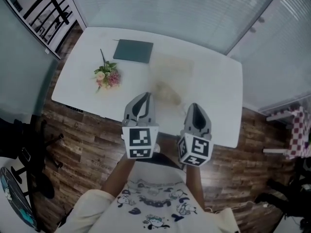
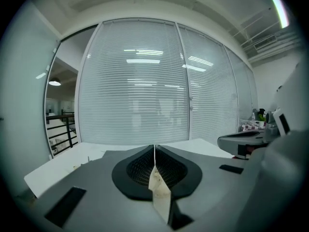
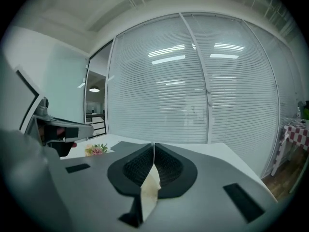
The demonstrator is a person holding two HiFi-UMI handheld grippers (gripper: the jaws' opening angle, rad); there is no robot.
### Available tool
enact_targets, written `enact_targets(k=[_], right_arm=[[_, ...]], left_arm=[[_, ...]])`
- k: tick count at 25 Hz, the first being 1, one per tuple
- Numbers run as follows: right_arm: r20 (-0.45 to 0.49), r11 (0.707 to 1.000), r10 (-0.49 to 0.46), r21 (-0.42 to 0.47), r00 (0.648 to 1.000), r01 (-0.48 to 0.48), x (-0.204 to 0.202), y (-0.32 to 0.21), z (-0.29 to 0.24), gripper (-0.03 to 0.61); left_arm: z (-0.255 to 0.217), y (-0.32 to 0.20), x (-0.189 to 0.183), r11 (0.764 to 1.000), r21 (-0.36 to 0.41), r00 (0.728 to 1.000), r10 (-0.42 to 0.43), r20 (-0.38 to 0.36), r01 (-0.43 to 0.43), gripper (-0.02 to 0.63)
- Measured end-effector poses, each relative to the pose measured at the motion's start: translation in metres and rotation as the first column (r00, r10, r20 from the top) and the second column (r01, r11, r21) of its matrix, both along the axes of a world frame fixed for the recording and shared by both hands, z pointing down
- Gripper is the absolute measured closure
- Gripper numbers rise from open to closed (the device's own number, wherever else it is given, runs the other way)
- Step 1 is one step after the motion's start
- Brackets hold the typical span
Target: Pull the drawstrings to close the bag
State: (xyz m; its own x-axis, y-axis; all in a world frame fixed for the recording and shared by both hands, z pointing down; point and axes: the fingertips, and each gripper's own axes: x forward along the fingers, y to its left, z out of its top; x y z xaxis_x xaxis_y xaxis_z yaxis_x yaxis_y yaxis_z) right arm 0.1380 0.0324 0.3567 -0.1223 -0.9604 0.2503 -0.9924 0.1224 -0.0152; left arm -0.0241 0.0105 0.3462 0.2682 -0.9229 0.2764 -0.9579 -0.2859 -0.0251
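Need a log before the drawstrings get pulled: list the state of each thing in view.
Left gripper: shut.
Right gripper: shut.
Bag: lying on table, apart from both grippers; mouth too blurred to tell.
Notebook: closed, flat.
Flowers: lying on their side.
Blinds: lowered.
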Motion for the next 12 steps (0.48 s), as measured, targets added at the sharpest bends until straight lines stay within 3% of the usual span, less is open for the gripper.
enact_targets(k=[12], right_arm=[[-0.029,0.983,-0.068,-0.176,0.997,0.062,-0.006,-0.026,0.056,0.561]], left_arm=[[0.047,-0.016,0.011,0.988,-0.139,0.995,0.078,0.059,-0.070,0.569]])
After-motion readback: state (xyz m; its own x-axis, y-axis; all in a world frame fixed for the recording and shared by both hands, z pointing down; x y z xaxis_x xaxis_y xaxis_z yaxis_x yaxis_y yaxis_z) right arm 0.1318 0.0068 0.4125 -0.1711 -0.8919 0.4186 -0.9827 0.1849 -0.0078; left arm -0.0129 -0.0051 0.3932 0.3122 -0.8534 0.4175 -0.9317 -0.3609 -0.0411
